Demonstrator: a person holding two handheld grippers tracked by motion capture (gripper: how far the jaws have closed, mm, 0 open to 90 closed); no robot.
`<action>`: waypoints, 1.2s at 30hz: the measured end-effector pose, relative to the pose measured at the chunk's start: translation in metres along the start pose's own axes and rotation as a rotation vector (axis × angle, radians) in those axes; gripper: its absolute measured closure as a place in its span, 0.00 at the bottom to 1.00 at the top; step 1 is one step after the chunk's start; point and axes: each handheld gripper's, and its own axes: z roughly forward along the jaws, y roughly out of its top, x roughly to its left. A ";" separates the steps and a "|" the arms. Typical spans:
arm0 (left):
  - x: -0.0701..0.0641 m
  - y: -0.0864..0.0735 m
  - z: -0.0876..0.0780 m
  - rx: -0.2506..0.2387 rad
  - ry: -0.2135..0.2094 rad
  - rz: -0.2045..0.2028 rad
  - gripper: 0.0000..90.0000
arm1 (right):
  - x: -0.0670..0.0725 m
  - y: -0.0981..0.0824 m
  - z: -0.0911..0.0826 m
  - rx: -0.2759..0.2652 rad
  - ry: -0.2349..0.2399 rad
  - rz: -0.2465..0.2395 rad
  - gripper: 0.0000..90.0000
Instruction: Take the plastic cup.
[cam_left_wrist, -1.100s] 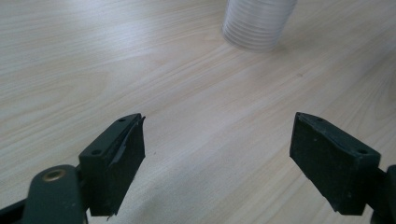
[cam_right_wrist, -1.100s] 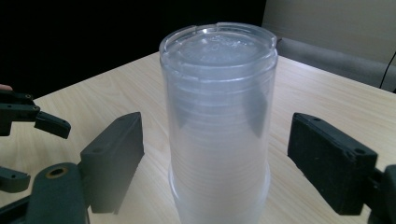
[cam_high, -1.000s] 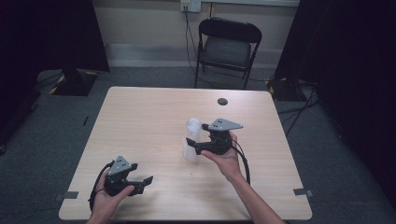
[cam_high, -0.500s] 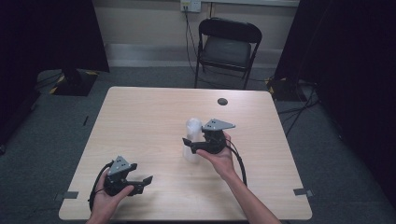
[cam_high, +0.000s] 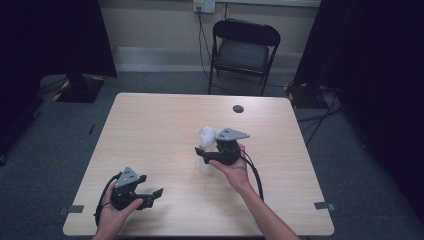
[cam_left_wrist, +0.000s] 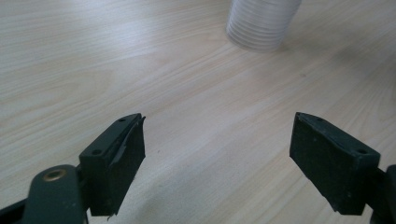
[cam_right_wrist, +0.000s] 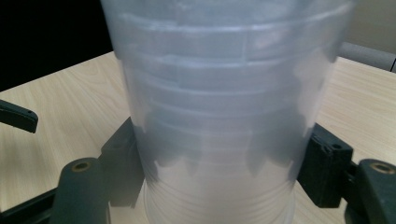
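The surface (cam_high: 165, 125) is showing a pale beige wood grain with fine lighter and darker streaks. The stack of cups (cam_right_wrist: 224, 116) is looking frosted, translucent white, banded with ring-like ridges. The right hand-held gripper (cam_high: 206, 154) is showing matte black, topped by a grey three-cornered plate. The left hand-held gripper (cam_high: 150, 196) is showing the same black body and grey plate, with a brass-coloured screw showing by one jaw in its own view. At twelve o'clock, a folding chair (cam_high: 243, 52) is showing black. A small round spot (cam_high: 238, 108) on the surface is looking dark. The carpet (cam_high: 60, 130) is appearing grey-blue, the curtains (cam_high: 50, 35) black.
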 end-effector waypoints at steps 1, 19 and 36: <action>0.000 0.000 0.000 -0.002 0.001 -0.001 0.20 | 0.000 0.000 0.000 -0.001 0.002 0.002 0.31; 0.000 0.000 0.000 0.002 0.000 -0.005 0.20 | 0.001 0.006 -0.005 -0.035 -0.007 -0.004 0.32; 0.000 0.000 0.000 0.005 -0.001 0.000 0.20 | -0.001 0.015 -0.010 -0.055 0.008 0.015 0.33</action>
